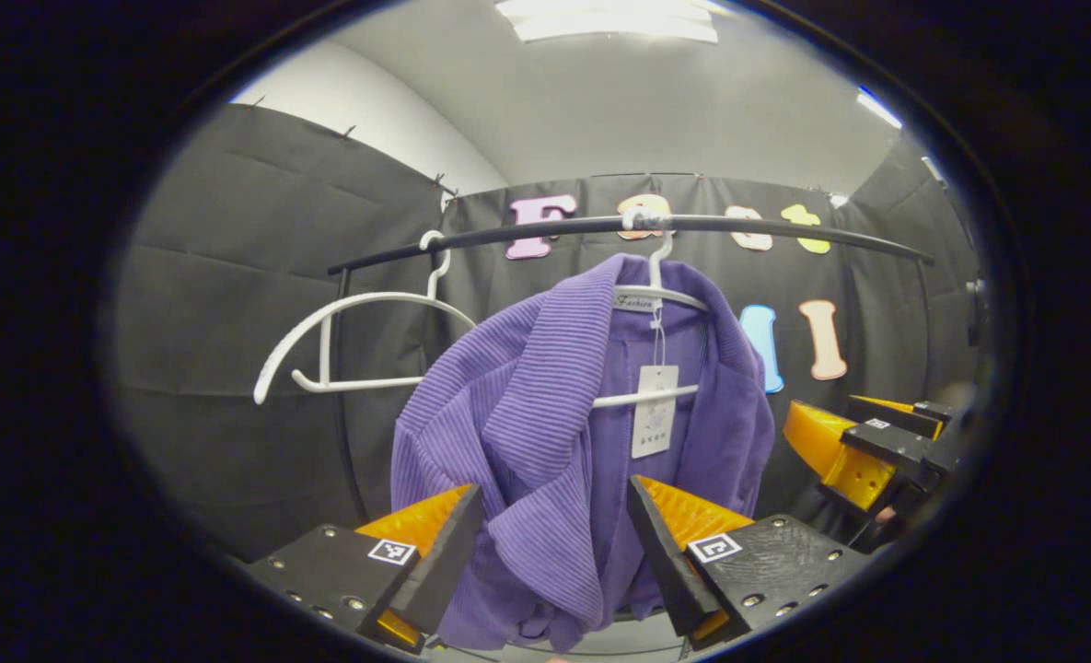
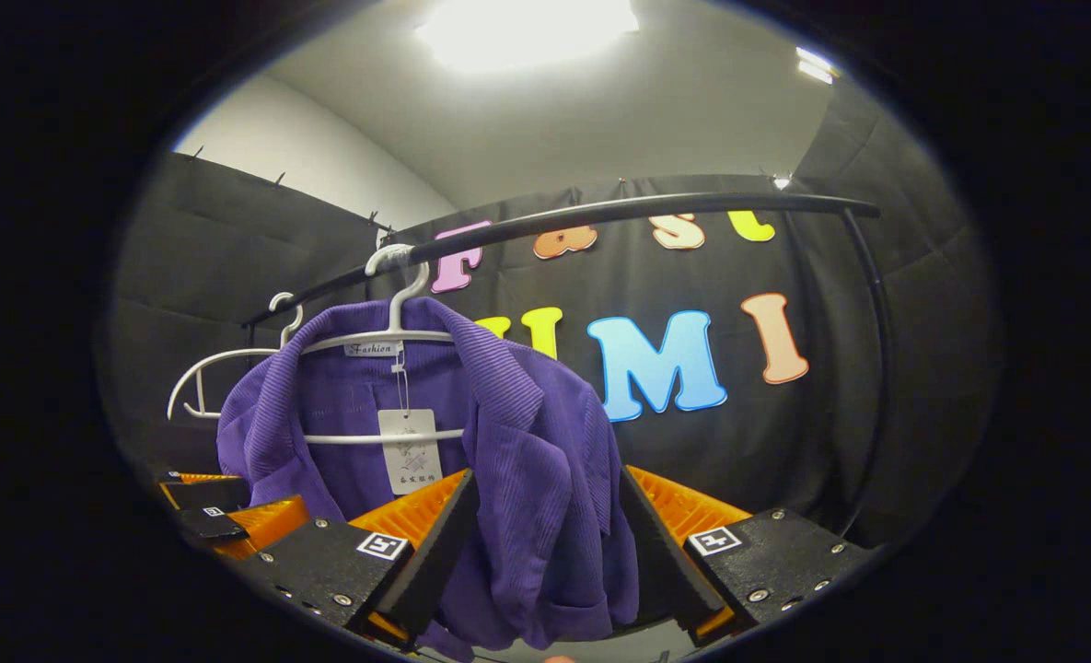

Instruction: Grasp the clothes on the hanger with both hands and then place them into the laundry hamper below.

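Purple shirt (image 1: 545, 442) hangs on a white hanger (image 1: 660, 295) hooked over the black rail (image 1: 545, 230), with a paper tag (image 1: 654, 410) dangling inside the collar. In the left gripper view, the left gripper (image 1: 554, 543) is spread wide around the shirt's near shoulder and sleeve; fabric sits between the fingers, but whether either finger touches the cloth I cannot tell, and it is not clamped. The other gripper shows at the right edge of that view (image 1: 863, 442), beside the shirt's far shoulder. A second white hanger (image 1: 342, 350), bare, hangs on the same rail to the left, apart from the shirt. In the right gripper view, the right gripper (image 2: 545, 552) is likewise spread open with the shirt's (image 2: 517, 460) other shoulder and sleeve hanging between its fingers (not pinched). The left gripper (image 2: 223, 516) shows low at the left there, beside the shirt.
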A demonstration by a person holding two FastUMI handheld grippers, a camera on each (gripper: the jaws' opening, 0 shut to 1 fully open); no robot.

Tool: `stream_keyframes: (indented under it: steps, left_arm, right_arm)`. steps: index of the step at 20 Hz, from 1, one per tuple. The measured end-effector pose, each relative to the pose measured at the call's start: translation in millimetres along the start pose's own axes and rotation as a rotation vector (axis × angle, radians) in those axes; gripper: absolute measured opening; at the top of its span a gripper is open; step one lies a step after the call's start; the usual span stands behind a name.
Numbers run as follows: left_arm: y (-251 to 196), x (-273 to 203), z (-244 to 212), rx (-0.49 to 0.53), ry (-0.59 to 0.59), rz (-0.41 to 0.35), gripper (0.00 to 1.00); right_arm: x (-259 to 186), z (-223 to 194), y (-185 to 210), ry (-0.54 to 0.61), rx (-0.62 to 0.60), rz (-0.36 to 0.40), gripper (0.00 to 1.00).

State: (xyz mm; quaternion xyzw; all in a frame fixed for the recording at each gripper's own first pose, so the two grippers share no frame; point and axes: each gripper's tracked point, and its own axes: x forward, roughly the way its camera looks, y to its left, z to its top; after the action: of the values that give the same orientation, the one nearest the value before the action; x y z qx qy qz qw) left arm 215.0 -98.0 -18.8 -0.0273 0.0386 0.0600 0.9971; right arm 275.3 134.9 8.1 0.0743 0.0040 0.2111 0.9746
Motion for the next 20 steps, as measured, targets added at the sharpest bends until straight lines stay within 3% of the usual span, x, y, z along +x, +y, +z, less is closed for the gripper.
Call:
stream_keyframes:
  steps: [4, 9, 10, 20]
  left_arm:
    - [-0.9, 13.6, -6.1, -0.006, -0.003, 0.032, 0.91]
    - [2.8, 23.8, -8.4, -0.007, -0.024, 0.076, 0.91]
    - [2.7, 26.7, -7.5, -0.010, -0.031, 0.082, 0.97]
    - [6.1, 44.0, -14.0, 0.074, -0.031, 0.142, 0.96]
  right_arm:
    - [27.2, -10.7, 10.3, -0.001, 0.010, 0.050, 0.95]
    - [55.0, -28.7, 15.0, 0.015, 0.020, 0.061, 0.94]
    - [57.3, -30.1, 15.5, 0.016, 0.022, 0.063, 0.95]
    - [87.1, -51.8, 11.9, 0.042, -0.019, 0.024, 0.94]
